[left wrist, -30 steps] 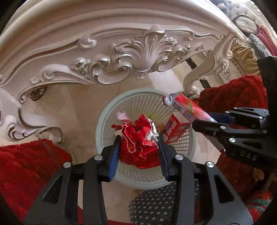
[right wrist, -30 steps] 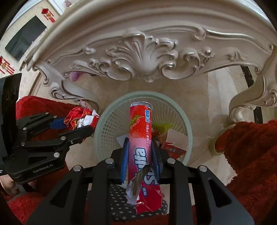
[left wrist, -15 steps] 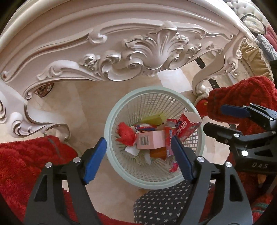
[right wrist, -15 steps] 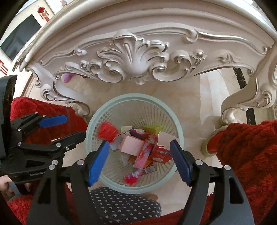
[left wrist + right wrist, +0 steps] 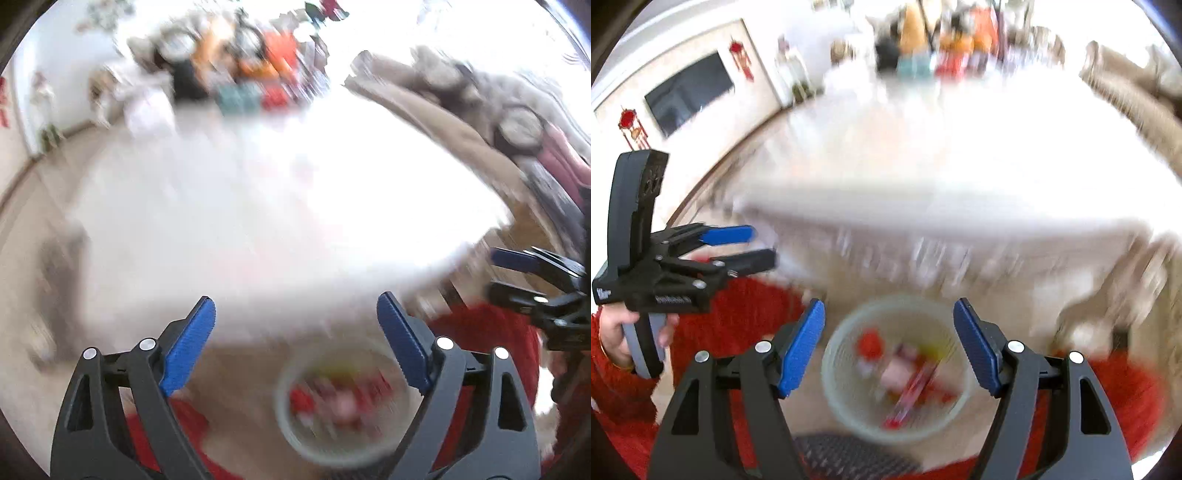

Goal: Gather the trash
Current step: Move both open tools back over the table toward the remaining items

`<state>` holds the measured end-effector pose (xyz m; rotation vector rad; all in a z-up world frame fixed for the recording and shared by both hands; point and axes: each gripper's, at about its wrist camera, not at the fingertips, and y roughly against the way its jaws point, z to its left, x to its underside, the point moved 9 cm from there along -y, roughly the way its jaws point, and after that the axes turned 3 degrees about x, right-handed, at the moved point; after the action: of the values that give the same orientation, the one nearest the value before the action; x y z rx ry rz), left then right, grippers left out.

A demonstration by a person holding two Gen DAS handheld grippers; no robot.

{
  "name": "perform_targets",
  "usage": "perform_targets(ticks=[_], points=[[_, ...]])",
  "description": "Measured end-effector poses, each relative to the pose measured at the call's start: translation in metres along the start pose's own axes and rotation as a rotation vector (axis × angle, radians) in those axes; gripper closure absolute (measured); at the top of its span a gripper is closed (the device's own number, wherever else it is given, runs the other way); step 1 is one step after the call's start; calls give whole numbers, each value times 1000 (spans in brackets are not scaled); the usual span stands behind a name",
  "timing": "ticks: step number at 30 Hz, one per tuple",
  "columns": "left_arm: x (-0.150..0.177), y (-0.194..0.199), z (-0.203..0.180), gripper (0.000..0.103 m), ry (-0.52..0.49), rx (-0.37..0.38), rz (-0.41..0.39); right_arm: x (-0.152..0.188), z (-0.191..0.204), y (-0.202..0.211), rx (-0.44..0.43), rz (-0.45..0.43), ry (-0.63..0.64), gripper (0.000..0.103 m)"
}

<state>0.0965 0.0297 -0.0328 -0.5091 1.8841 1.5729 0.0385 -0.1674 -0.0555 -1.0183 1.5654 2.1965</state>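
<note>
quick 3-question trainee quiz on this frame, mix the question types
1. True or false: the left tongs grip a wrapper.
2. Where does the trash lie? A) on the white table B) in the basket C) in the right tongs
3. Fill in: the basket sits on the ____, below the table's edge.

Key: 1 false, both tongs stand open and empty. 2 B. 3 floor.

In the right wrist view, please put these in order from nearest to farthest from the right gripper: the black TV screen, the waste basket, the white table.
1. Waste basket: directly below the open right gripper, between its fingers.
2. White table: beyond the basket, across the middle.
3. Black TV screen: far wall, upper left.
</note>
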Motion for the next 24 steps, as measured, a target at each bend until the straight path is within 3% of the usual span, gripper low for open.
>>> perform_targets(ticks=[2,6,9,11,14,18,24], points=[[-54,-5,16,16,7,-42,-85,-43,-17,6,41,-80,1,34],[-144,-44,43,13,-3,-47,-160,-118,-51,-5,118,-182,0,34],[-201,-82,62,13,-106,-67,-173,-168,-74,-32,149,-211,3,34],[-234,-114,69,13,-193,-20,-165,-198,-88,-54,145,-216,0,34],[-264,-157,85,13,-296,-13,-130,-235,-103,-88,159,-227,23,34],[-289,-209,100,13,-363,-1,-61,-273,-123,-125,213,-210,74,34],[-304,-259,98,13,-506,72,12,-317,-150,-189,200,-113,0,34]])
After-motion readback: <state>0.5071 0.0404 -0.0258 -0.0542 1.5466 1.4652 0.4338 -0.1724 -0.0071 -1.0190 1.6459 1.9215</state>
